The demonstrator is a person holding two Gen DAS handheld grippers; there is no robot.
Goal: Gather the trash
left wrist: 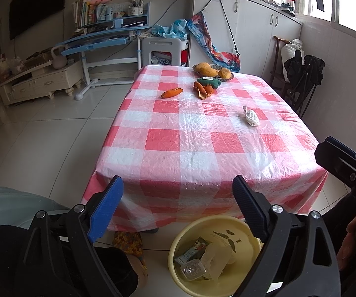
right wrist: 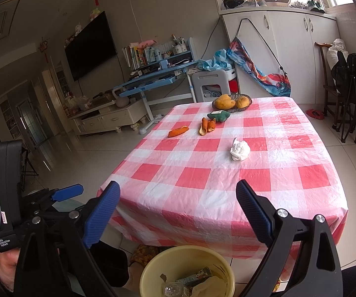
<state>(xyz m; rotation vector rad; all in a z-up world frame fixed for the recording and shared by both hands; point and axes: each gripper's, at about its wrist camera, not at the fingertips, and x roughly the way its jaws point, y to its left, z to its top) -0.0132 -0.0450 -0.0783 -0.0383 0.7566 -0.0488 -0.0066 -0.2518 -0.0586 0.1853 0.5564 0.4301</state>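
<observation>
Meanwhile both hand-held grippers (left wrist: 178,193) (right wrist: 178,198) gape, empty; yellow bin (left wrist: 175,245) below, fruit bowl (left wrist: 230,77) behind peels (left wrist: 171,92).

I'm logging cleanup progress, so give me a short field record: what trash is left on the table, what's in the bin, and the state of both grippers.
surface: table with red-and-white checked cloth
trash on table: crumpled white tissue; single orange peel; curled orange peel pile
not trash: bowl of mangoes; green pouch
bin: yellow bucket on the floor below the table's near edge, already holding wrappers and a clear plastic cup
left gripper: open, empty
right gripper: open, empty
</observation>
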